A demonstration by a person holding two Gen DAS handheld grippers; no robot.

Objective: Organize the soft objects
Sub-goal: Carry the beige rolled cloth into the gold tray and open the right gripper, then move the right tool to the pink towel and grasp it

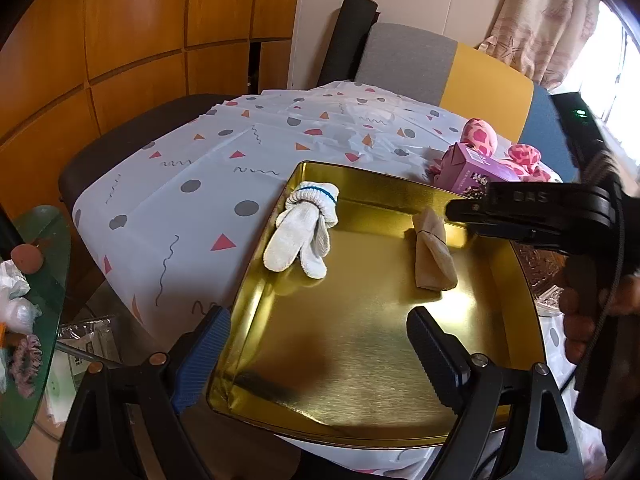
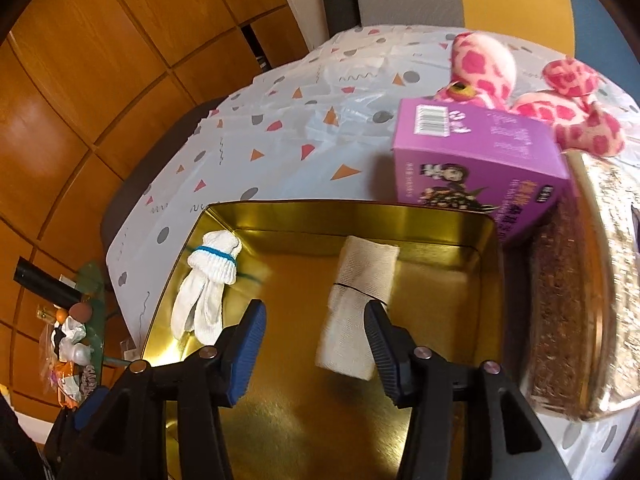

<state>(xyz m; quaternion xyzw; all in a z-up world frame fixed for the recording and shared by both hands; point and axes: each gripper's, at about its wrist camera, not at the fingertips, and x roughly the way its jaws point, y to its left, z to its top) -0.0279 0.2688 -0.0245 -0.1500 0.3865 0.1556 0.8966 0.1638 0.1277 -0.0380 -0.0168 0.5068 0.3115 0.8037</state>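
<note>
While the white gloves (image 2: 208,280) and beige cloth roll (image 2: 360,300) lie in the gold tin (image 2: 400,216), both tongs, left (image 1: 320,356) and right (image 2: 316,344), hang open and hold nothing. I think the pink plush toy (image 2: 520,80) should go in next.

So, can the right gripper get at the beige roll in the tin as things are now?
Probably yes. The right gripper is open and hangs over the gold tin, with the beige roll lying just ahead between its fingers. Nothing covers the roll; the white gloves lie apart, at the tin's left side.

Right gripper (image 2: 316,344) hangs open over the gold tray (image 2: 440,216); beige cloth roll (image 2: 360,292) lies between its fingers, white gloves (image 2: 208,292) left.
</note>
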